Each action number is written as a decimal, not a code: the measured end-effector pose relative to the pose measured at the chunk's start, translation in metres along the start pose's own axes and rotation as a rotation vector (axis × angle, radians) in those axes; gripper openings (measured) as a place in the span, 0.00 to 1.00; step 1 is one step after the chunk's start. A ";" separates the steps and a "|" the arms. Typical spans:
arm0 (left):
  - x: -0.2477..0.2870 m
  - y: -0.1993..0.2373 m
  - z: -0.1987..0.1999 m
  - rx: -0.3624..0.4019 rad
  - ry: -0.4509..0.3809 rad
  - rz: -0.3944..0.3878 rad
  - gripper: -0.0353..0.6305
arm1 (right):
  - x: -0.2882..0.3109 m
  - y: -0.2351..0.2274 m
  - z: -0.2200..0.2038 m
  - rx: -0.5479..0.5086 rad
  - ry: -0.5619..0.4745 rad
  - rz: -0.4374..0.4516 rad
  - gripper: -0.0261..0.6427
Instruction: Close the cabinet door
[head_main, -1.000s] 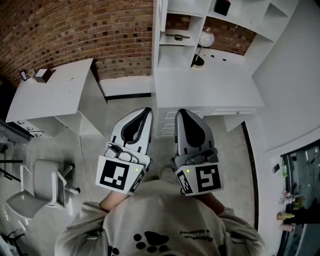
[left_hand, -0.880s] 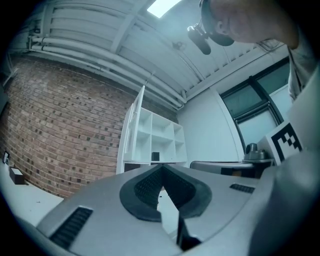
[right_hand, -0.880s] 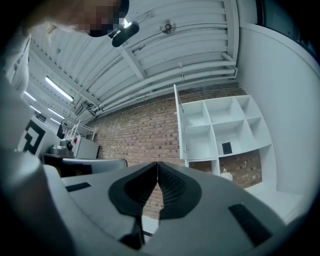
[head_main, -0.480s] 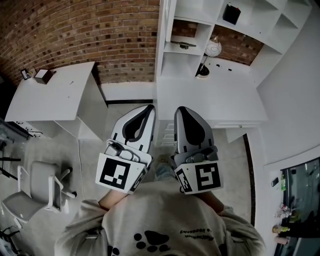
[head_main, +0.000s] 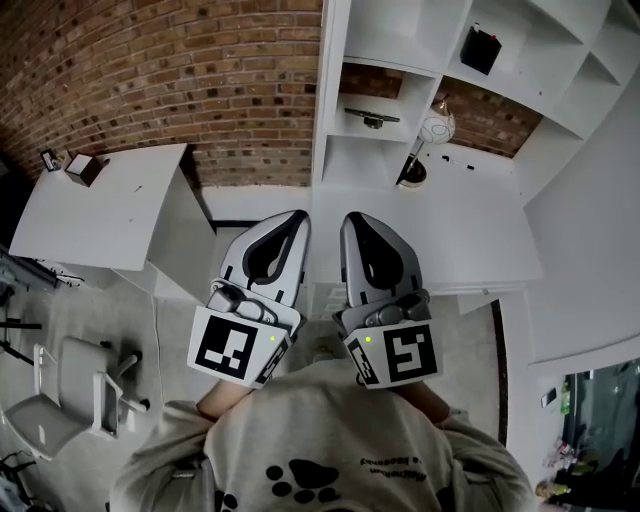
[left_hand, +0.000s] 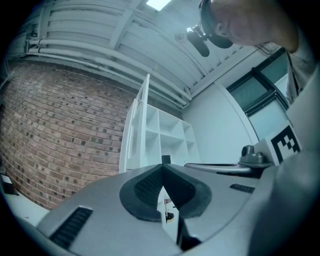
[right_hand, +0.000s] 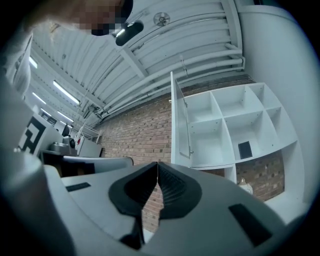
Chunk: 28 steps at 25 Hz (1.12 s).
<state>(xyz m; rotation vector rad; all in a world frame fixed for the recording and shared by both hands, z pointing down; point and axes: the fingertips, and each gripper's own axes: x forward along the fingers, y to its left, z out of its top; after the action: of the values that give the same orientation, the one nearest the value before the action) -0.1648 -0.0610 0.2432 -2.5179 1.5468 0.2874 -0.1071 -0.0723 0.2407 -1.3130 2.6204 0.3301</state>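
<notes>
The white cabinet (head_main: 440, 70) stands against the brick wall above a white desk (head_main: 470, 235). Its tall door (head_main: 331, 90) is swung open toward me and shows edge-on in the head view. The right gripper view has the door (right_hand: 180, 125) left of the open compartments. In the left gripper view the door (left_hand: 141, 125) is a thin upright slab. My left gripper (head_main: 298, 216) and right gripper (head_main: 350, 217) are held side by side, pointing at the cabinet's lower left and well short of the door. Both are shut with nothing held; their pads meet (left_hand: 162, 170) (right_hand: 157, 165).
A round pale ornament (head_main: 436, 127) and a dark bowl-like item (head_main: 410, 172) sit at the desk's back. A black box (head_main: 481, 48) is in an upper compartment. A second white table (head_main: 100, 210) stands at the left, with a grey chair (head_main: 70, 395) below it.
Both grippers and the person have moved forward toward the cabinet, which now looks larger and nearer. The door has not moved and both grippers stay shut.
</notes>
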 end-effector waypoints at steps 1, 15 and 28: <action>0.008 0.003 -0.001 0.002 -0.002 0.004 0.06 | 0.008 -0.006 -0.002 0.001 -0.003 0.008 0.07; 0.087 0.019 -0.022 0.005 -0.017 0.061 0.06 | 0.066 -0.062 -0.022 0.015 -0.026 0.122 0.07; 0.098 0.045 -0.020 -0.001 -0.022 0.054 0.06 | 0.092 -0.059 -0.026 0.013 -0.016 0.135 0.07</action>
<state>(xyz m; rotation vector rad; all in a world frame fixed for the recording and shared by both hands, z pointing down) -0.1599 -0.1706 0.2360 -2.4674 1.6091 0.3220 -0.1160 -0.1846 0.2345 -1.1266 2.6990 0.3414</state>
